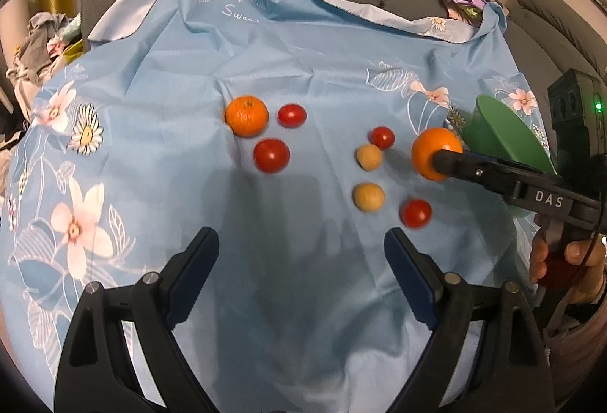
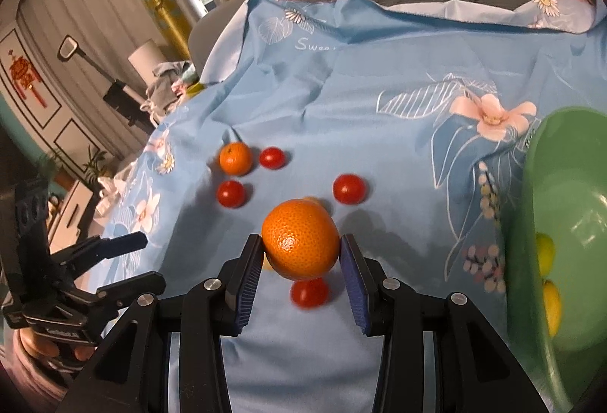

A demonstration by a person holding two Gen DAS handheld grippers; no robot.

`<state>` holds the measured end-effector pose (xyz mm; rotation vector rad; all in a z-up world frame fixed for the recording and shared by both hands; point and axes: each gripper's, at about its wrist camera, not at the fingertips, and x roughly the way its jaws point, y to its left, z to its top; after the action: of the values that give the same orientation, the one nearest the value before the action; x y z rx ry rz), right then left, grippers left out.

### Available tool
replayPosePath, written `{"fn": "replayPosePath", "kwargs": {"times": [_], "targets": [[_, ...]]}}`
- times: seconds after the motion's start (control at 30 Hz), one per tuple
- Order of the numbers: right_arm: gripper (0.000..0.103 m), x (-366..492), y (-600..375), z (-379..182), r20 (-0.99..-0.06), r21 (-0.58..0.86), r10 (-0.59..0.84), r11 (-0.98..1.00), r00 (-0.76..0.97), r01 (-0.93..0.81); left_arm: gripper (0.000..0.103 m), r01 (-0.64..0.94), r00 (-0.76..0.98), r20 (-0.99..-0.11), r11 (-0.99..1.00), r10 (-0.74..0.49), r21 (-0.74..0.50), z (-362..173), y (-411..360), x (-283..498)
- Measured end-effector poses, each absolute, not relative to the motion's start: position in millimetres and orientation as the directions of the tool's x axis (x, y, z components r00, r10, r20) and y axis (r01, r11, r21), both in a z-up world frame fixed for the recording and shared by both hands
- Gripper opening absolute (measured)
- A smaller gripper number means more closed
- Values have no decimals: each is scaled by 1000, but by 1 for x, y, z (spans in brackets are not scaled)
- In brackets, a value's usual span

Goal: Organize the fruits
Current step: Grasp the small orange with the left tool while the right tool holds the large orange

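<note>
- Holding an orange (image 2: 301, 240) between its two pads, the right gripper (image 2: 301, 253) has the fruit lifted clear of the blue flowered cloth (image 2: 379, 90).
- Just to its right sits a tilted green bowl (image 2: 531, 193), with yellow fruit already inside.
- Spread wide and holding nothing, the left gripper (image 1: 301, 253) hovers low over the cloth.
- Left on the cloth are a second orange (image 1: 246, 115), four tomatoes and two pale round fruits, near one another but apart.
- To do this step well, it seems best to keep a steady squeeze, carry the orange over the bowl's rim, lower it, then release gently so nothing bounces out.
</note>
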<state>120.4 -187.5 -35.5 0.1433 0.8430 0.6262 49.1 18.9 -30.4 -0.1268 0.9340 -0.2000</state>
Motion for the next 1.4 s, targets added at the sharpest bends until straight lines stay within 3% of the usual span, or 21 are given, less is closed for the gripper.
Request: {"fn": "replayPosePath", "kwargs": {"times": [1.0, 1.1, 1.27, 1.4], "targets": [[43, 157, -189, -34, -611, 429, 622, 780, 490, -455, 88, 145, 604, -779, 984, -170, -102, -22, 27, 137], [43, 157, -188, -36, -613, 434, 626, 776, 481, -457, 84, 141, 597, -786, 985, -163, -97, -26, 29, 144], [43, 158, -187, -39, -616, 443, 634, 770, 468, -459, 66, 154, 577, -801, 984, -161, -87, -35, 27, 155], [43, 160, -187, -41, -616, 450, 639, 766, 461, -460, 61, 185, 566, -811, 981, -150, -52, -39, 22, 166]]}}
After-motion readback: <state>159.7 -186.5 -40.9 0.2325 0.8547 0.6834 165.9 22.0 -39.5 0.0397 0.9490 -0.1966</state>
